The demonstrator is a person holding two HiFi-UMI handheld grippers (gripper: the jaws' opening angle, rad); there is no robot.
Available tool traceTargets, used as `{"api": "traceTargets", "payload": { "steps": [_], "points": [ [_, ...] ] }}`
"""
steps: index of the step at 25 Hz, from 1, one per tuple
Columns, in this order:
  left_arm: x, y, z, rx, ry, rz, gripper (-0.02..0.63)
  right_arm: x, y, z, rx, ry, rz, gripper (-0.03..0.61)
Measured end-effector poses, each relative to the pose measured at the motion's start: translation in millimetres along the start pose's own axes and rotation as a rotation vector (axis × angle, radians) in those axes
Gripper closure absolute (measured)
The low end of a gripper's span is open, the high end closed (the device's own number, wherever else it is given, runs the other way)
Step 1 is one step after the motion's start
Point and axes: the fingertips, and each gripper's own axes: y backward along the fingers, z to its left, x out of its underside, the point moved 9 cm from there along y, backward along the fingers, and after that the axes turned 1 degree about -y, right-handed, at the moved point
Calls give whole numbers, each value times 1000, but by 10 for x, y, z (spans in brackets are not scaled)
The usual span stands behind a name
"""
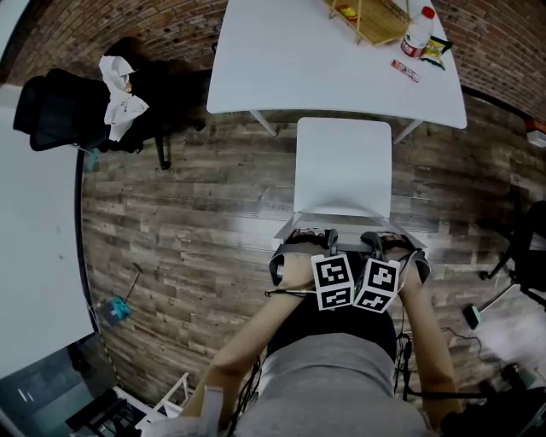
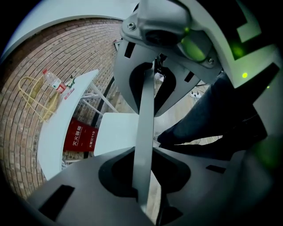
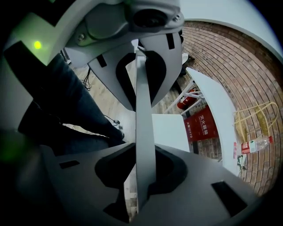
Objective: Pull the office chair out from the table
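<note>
Chair (image 1: 343,166) stands at your 12 o'clock, just beside the worktop (image 1: 281,72), seat facing it, long axis 6 to 12. Left gripper (image 1: 327,241) and right gripper (image 1: 374,242) jaws clamp its backrest (image 2: 145,110).

2 grippers are counted: the left gripper (image 1: 327,241) and the right gripper (image 1: 374,243). 1 white chair (image 1: 343,166) is recorded. 1 white counter (image 1: 281,60) is noted, bearing 1 bottle (image 1: 417,32) and 1 wooden rack (image 1: 375,21). 1 black chair (image 1: 68,111) is logged at left.
</note>
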Motion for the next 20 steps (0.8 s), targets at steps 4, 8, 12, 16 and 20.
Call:
{"api": "traceTargets", "payload": {
  "steps": [4, 8, 12, 16, 20],
  "points": [
    [34, 55, -217, 3, -3, -29, 528, 49, 4, 239, 9, 14, 35, 491],
    [111, 76, -370, 14, -11, -38, 528, -15, 5, 417, 17, -3, 32, 491],
    [144, 100, -455, 7, -18, -51, 526, -24, 18, 511, 24, -15, 32, 489],
    [165, 99, -457, 3, -14, -78, 526, -1, 3, 532, 32, -1, 38, 488],
    [188, 89, -456, -13, -2, -121, 521, 6, -5, 520, 29, -19, 21, 483]
  ]
}}
